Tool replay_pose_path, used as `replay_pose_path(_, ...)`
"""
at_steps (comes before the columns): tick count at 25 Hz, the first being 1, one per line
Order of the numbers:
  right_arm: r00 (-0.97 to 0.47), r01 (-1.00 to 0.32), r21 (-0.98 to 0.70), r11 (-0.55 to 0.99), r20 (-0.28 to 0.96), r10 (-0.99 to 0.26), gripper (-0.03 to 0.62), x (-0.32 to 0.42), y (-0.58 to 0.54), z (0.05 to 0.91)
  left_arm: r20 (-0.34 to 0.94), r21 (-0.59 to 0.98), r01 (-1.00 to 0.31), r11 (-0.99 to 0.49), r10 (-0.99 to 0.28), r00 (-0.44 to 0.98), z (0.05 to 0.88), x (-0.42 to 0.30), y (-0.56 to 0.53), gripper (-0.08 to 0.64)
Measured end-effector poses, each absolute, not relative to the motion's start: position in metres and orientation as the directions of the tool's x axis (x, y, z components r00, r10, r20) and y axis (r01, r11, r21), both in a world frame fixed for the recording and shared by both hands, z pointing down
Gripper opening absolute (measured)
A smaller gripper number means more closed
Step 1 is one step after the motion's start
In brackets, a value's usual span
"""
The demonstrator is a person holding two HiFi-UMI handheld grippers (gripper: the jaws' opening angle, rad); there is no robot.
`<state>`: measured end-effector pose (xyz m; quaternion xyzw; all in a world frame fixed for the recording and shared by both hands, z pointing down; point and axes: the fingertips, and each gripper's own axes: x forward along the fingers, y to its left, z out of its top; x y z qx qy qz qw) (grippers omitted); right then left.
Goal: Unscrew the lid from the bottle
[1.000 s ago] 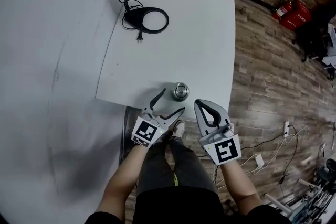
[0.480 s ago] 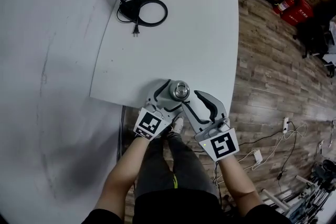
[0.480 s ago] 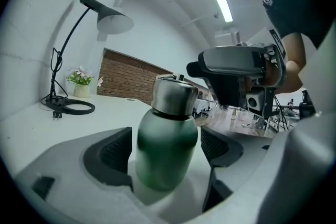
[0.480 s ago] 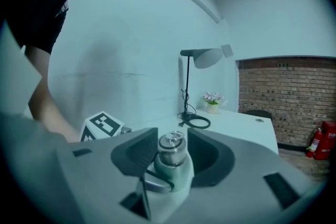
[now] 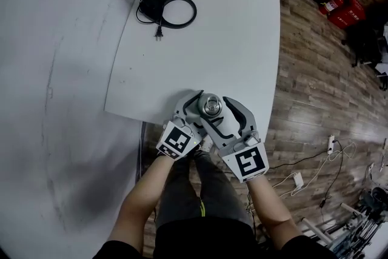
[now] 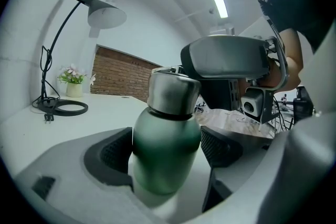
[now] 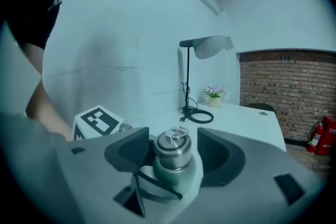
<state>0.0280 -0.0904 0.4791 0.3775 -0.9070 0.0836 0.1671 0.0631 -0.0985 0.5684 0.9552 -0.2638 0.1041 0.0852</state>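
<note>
A white tabletop (image 5: 230,39) stands between a pale wall and a wood-plank floor, with a brick wall at the far end of the room. A black desk lamp (image 5: 167,10) sits on its ring base at the far corner, its cord and plug lying just beside the base, and a small pot of flowers (image 6: 73,89) stands close behind the lamp.

The bottle (image 6: 165,149) stands upright at the opposite end of the tabletop from the lamp, well apart from it, right at the edge nearest the person. It has a green body and a steel lid (image 7: 172,150) with a small ring on top, and the lid is on.

The left gripper (image 6: 167,150) comes in on the lamp's side of the bottle and is clamped low on the green body, its dark pads (image 6: 113,152) set against the sides.

The right gripper (image 7: 173,153) reaches in from the side away from the lamp, higher up, and its jaws have just been opening. They stand wide apart with the lid between them, a gap showing on each side. Its marker cube faces up in the head view.
</note>
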Motion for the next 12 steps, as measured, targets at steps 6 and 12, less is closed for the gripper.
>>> replay_pose_path(6, -0.637, -0.721, 0.001, 0.693, 0.394, -0.663, 0.279, 0.020, -0.096, 0.490, 0.268, 0.094, -0.525, -0.846, -0.487, 0.831, 0.573, 0.063, -0.101, 0.385)
replay_pose_path(12, -0.610, -0.739, 0.031, 0.673, 0.392, -0.688, 0.278, 0.020, -0.102, 0.493, 0.267, 0.094, -0.528, -0.844, -0.489, 0.830, 0.573, 0.063, -0.101, 0.385)
